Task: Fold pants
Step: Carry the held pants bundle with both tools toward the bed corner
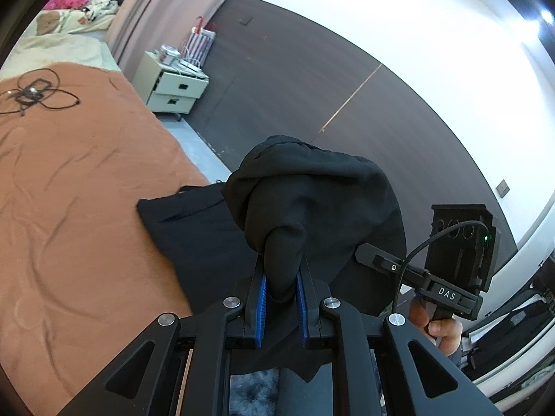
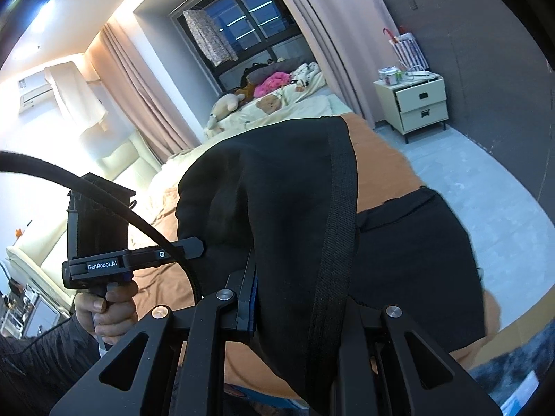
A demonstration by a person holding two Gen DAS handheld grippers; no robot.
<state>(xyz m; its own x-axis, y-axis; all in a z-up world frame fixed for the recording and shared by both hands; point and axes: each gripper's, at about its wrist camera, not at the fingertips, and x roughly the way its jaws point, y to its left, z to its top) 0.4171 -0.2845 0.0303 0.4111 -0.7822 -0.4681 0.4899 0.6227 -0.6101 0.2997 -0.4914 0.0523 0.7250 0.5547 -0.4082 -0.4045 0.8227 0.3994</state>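
Pants [image 1: 312,201] of soft black cloth hang bunched from both tools, part lifted in the air and part lying on the bed [image 1: 76,180], which wears an orange cover. In the left wrist view the left tool [image 1: 282,298] has its blue pads [image 1: 262,306] pressed onto a thick wad of the fabric, so it grips the pants. In the right wrist view the right tool [image 2: 295,298] is mostly buried under the cloth; one blue pad shows at the left, the other is hidden, and the nearly closed jaws with fabric draped out of them point to a grip on the pants as well. A ribbed band [image 2: 336,228], likely a side stripe or waistband trim, runs down over that tool.

The cloth looks light, limp and a little thick, so it should sag and crumple wherever it is not held, and it will not keep a crease on its own. It is neither fragile nor slippery; a pinch through a doubled layer, as seen now, should hold well. For a tidy fold the better holds would be at the waistband corners or the leg hems, so the fabric hangs flat between the two tools, not in a lump. The part resting on the bed sits near its edge, well apart from a cable [image 1: 34,95] farther up the cover and from a nightstand [image 1: 175,85] by the wall.
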